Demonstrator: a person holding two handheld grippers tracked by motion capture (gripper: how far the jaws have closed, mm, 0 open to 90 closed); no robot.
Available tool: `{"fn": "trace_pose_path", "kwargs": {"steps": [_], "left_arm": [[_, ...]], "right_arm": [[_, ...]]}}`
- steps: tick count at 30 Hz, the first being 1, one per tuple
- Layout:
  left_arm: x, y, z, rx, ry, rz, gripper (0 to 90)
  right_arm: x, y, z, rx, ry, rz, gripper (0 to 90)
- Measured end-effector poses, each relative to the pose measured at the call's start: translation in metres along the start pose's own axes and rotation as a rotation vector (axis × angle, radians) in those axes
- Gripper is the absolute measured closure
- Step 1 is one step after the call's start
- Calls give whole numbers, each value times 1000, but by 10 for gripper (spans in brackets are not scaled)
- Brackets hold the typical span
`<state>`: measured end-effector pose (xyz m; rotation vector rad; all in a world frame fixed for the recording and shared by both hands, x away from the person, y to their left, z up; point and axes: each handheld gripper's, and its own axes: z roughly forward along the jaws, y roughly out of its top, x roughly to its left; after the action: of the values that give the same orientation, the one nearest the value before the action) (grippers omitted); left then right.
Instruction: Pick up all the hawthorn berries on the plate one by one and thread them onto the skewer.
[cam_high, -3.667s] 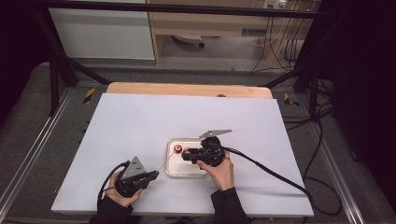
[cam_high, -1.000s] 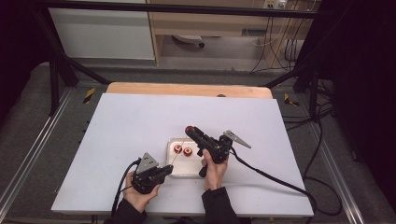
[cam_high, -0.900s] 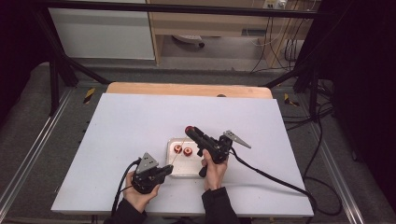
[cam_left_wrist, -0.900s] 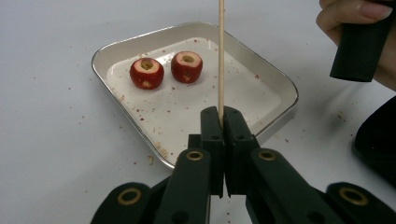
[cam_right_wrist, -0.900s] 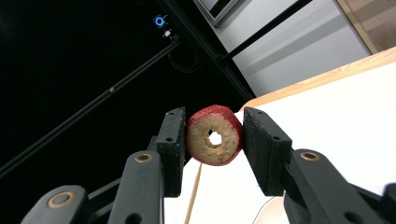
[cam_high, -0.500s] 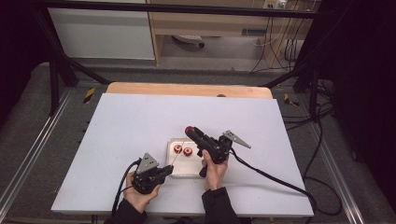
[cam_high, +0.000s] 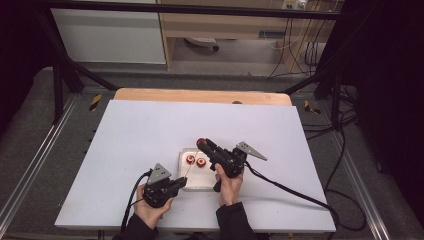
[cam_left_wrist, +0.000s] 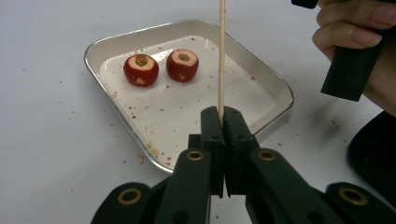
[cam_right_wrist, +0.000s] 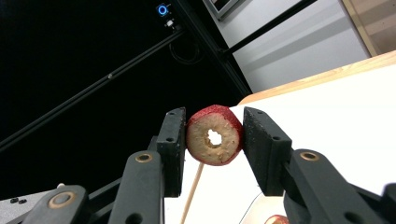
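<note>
The left gripper (cam_left_wrist: 223, 140) is clamped tight on a thin wooden skewer (cam_left_wrist: 222, 56), which stands straight up from its jaws. The right gripper (cam_right_wrist: 215, 140) pinches a cored red fruit (cam_right_wrist: 215, 135) between its pads, raised above the bench (cam_high: 150, 130), with the skewer's tip showing just beneath the fruit. Beyond the left gripper, a metal tray (cam_left_wrist: 275, 93) holds two more cored fruits (cam_left_wrist: 141, 70) side by side. No legible writing appears on anything.
</note>
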<state>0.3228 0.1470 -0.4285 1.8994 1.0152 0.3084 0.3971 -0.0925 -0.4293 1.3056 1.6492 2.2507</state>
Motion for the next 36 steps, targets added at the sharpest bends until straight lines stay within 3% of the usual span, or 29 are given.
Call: {"fn": "trace_pose_path", "kwargs": {"steps": [9, 15, 21, 27, 31, 36], "left_arm": [[-2, -2, -3, -15, 5, -39, 882], [-5, -3, -2, -26, 23, -44, 882], [-8, -4, 3, -19, 10, -57, 883], [-8, -5, 0, -25, 15, -36, 883], [-9, -9, 1, -18, 13, -30, 884], [-9, -9, 1, -28, 15, -29, 884]], "right_arm": [[1, 0, 0, -34, -14, -12, 613], [0, -1, 0, -24, -4, -7, 613], [0, -2, 0, -9, 2, 9, 614], [1, 1, -1, 5, 0, 19, 614], [1, 5, -1, -36, -13, 32, 615], [2, 8, -1, -39, -9, 42, 615]]}}
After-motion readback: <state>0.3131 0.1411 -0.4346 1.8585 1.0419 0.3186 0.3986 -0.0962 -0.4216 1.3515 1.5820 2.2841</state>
